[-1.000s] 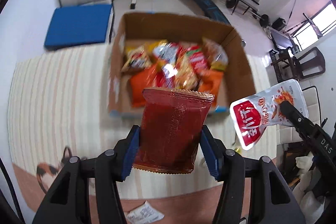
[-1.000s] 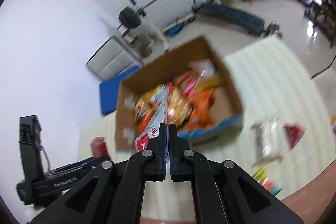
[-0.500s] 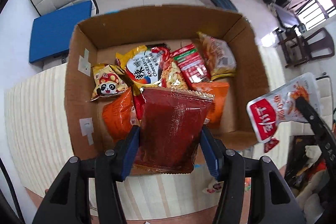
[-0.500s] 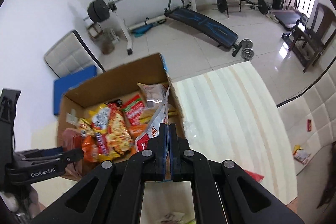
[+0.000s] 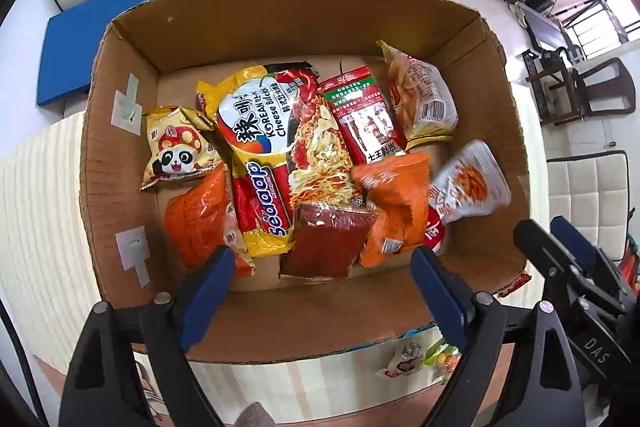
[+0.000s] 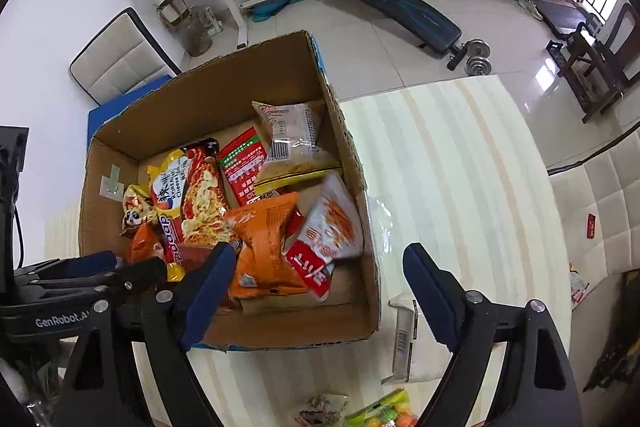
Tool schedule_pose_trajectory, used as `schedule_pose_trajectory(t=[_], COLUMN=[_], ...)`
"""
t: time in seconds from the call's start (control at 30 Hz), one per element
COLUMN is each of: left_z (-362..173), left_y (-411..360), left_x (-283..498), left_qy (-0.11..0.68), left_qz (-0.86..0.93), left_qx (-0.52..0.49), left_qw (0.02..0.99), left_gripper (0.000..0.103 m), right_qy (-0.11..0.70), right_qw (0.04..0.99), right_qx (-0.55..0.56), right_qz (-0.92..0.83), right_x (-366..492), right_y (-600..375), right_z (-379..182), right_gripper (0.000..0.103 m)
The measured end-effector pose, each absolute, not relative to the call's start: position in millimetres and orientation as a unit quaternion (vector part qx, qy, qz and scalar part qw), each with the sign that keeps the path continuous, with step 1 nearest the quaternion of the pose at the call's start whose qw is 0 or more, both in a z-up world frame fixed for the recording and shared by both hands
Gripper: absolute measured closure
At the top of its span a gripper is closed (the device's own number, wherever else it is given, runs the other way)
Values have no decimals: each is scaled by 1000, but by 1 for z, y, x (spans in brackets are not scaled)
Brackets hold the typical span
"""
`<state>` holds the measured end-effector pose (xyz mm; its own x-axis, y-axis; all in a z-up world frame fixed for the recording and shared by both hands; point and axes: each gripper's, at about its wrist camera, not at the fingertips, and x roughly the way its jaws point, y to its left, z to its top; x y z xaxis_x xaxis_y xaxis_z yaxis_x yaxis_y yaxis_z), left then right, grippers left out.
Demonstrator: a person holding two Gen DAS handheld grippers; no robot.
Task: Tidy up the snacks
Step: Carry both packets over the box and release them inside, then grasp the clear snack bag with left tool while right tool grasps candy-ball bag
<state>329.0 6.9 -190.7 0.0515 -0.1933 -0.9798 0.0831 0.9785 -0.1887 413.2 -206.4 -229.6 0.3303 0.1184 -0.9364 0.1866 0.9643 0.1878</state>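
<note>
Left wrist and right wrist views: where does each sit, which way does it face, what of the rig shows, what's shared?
Left wrist: on the left tongs, looking steeply down into the cardboard box of snack packets; its own open tongs show, plus the right tongs at the right edge.
Right wrist: on the right tongs, looking down over the box's right wall and the striped table; the left tongs show at left.
Shared: box, white-and-red packet, orange packet.
</note>
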Motion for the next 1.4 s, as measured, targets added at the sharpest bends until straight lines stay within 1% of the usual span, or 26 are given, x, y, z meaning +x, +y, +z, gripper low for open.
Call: schedule_pose_trajectory(t=[0.33,0.5,0.6,0.83,0.93,1.07,1.17,1.23,1.4], left_z=[-172,-156,-146,-121,-118,-136,-167,-198,-247], left_y=[11,11,14,7,-1,-15,-26,-34,-48], left_x=[316,306,298,260,235,199,177,165,150], left_qy=[663,633,623,597,590,595,613,639,676], left_qz=[-91,-67,-72,-68,-67,-62,-57,-56,-53], left_qx=[-40,4,-1,22,33,53,73,82,91], left_qw=[742,771,779,799,804,800,785,763,729], left_gripper=[13,13,13,13,13,13,13,13,13], right_qy=[596,593,590,587,596,628,671,694,738], right_qw=[795,798,801,798,793,773,739,718,672], right_qx=[110,108,104,129,115,72,35,12,0], right_qz=[-3,3,10,37,47,48,48,43,56], right_x=[411,404,397,369,348,312,285,272,257], right_y=[-192,-189,-188,-194,-196,-201,-208,-212,-218], right_z=[-226,-219,-214,-200,-195,-208,-244,-271,-331], right_gripper=[14,14,14,14,14,14,14,14,14])
